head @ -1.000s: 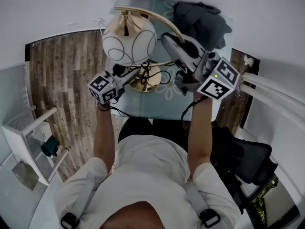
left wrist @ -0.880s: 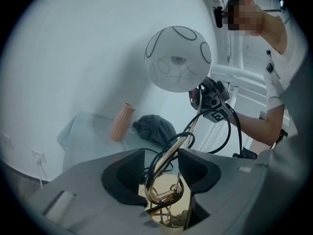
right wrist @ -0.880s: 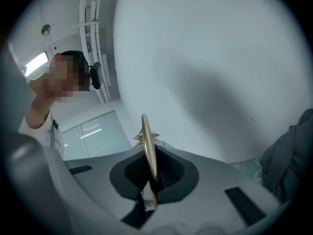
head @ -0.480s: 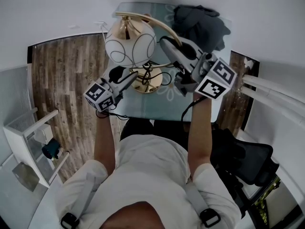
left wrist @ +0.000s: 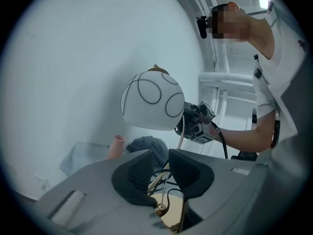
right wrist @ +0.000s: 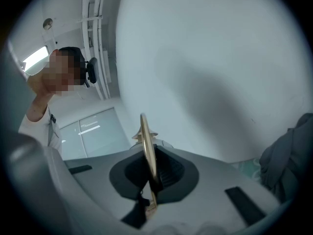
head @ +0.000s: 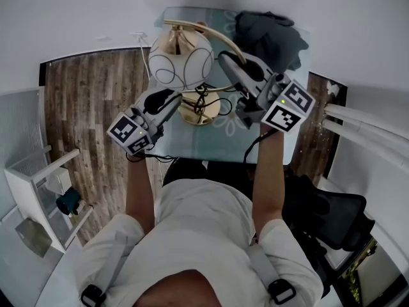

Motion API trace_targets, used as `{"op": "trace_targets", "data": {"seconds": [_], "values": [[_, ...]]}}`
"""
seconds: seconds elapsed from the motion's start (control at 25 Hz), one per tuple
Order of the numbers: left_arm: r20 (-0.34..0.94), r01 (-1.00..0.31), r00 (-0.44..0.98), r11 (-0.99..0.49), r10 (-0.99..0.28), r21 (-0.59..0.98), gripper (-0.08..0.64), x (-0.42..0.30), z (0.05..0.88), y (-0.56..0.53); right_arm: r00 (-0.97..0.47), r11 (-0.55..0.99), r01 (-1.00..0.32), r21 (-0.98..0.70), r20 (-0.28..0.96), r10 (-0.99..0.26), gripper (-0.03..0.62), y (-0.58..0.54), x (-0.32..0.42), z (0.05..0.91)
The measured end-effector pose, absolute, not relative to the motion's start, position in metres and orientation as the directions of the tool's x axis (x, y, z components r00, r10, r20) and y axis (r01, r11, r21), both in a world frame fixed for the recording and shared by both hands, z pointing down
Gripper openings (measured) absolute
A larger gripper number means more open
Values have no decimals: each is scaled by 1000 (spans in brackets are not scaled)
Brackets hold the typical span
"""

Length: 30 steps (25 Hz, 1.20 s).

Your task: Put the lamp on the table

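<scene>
The lamp has a white globe shade (head: 181,59) (left wrist: 151,102), a curved gold arm (right wrist: 145,141) and a round gold base (head: 198,110) (left wrist: 171,217) that is down at the glass table (head: 217,142). My right gripper (head: 225,57) (right wrist: 149,173) is shut on the gold arm, high beside the shade. My left gripper (head: 169,101) (left wrist: 161,163) hovers above the base. Its jaws have just been closing and stand half apart. A thin gold rod and the black cord run through the gap, and the pads do not press on them.
A dark cloth heap (head: 268,27) (left wrist: 146,146) lies at the table's far end, with a pink vase (left wrist: 118,146) near it. A white shelf unit (head: 38,184) stands at the left and a black chair (head: 332,216) at the right. A white wall is close behind.
My left gripper has risen and drawn back toward the person, and its jaws have narrowed. The shade sits slightly further right in the picture. The right gripper keeps its hold in place.
</scene>
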<state>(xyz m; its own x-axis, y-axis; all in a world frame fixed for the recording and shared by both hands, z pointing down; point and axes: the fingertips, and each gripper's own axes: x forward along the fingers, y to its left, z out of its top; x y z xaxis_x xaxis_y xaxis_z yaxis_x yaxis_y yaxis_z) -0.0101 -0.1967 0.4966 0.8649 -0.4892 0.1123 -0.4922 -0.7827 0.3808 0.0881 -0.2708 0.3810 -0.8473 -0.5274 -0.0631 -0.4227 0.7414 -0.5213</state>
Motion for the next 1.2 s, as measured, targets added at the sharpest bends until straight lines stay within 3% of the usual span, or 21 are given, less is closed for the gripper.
{"op": "trace_targets", "data": {"seconds": [0.28, 0.88, 1.2], "values": [[92, -486, 869, -806, -486, 337, 3, -10, 473, -191, -844, 737, -430, -522, -58, -533, 3, -268, 89, 383], [22, -421, 902, -865, -432, 272, 0, -2, 413, -168, -850, 751, -443, -490, -37, -526, 5, -252, 83, 382], [1, -403, 909, -881, -416, 250, 0, 1, 389, -153, -859, 763, -433, -480, -38, -511, 35, -233, 78, 381]]}}
